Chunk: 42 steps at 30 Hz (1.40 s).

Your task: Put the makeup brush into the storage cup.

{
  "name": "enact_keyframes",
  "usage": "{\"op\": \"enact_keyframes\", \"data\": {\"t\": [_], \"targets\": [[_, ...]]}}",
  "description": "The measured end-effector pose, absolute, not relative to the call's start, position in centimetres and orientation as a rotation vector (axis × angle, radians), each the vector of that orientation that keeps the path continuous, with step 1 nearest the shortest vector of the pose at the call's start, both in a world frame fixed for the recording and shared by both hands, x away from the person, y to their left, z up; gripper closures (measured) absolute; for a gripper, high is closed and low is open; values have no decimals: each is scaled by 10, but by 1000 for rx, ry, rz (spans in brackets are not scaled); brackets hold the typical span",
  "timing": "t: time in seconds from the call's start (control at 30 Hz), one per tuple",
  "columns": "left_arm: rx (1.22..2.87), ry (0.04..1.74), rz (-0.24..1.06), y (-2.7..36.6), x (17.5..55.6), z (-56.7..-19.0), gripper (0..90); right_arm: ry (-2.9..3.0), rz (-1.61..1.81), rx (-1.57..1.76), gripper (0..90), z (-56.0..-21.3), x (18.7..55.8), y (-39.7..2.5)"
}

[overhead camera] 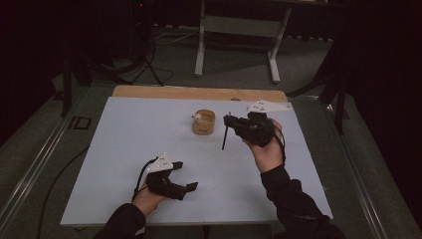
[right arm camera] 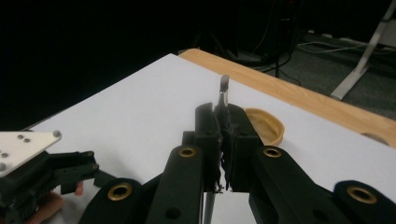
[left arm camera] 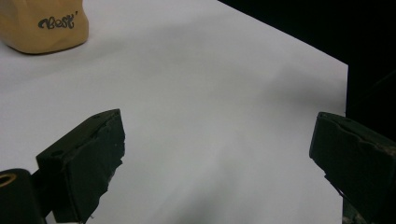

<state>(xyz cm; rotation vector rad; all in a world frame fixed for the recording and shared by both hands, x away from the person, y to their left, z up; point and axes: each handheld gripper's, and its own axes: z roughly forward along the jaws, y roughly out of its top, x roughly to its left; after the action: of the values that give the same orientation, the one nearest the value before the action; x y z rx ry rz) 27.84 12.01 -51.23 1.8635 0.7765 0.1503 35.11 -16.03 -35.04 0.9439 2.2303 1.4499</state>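
A short tan cup stands on the white board near its far middle, with a small white thing at its rim. My right gripper is held just right of the cup, shut on a thin dark rod that hangs down toward the board. In the right gripper view the rod's flat silvery tip sticks up past the closed jaws of the right gripper, with the cup behind. My left gripper rests low near the front edge, open and empty. The left gripper view shows the left gripper with jaws wide apart and the cup far off.
The white board lies on a wooden table whose bare strip shows at the back. Beyond it on the floor are a grey metal stand and cables. My left gripper also appears low at the left of the right gripper view.
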Motion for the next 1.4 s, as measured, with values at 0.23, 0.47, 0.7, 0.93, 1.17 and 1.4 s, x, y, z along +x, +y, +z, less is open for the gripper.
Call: {"op": "enact_keyframes", "data": {"t": [0.23, 0.47, 0.7, 0.93, 1.17, 1.4], "targets": [[1866, 774, 150, 120, 278, -512, 39, 2208, 1458, 936, 854, -340, 359, -154], [1868, 769, 158, 121, 278, -512, 39, 2186, 1455, 934, 854, -334, 368, -150], [1869, 753, 154, 120, 277, -512, 40, 2171, 1460, 932, 854, -331, 373, -148], [1870, 752, 161, 119, 277, -512, 41, 2158, 1463, 937, 854, -325, 381, -145], [1868, 748, 154, 120, 277, -512, 41, 2143, 1466, 935, 854, -316, 390, -140], [1868, 749, 155, 120, 277, -512, 41, 2129, 1459, 929, 854, -310, 399, -136]]}}
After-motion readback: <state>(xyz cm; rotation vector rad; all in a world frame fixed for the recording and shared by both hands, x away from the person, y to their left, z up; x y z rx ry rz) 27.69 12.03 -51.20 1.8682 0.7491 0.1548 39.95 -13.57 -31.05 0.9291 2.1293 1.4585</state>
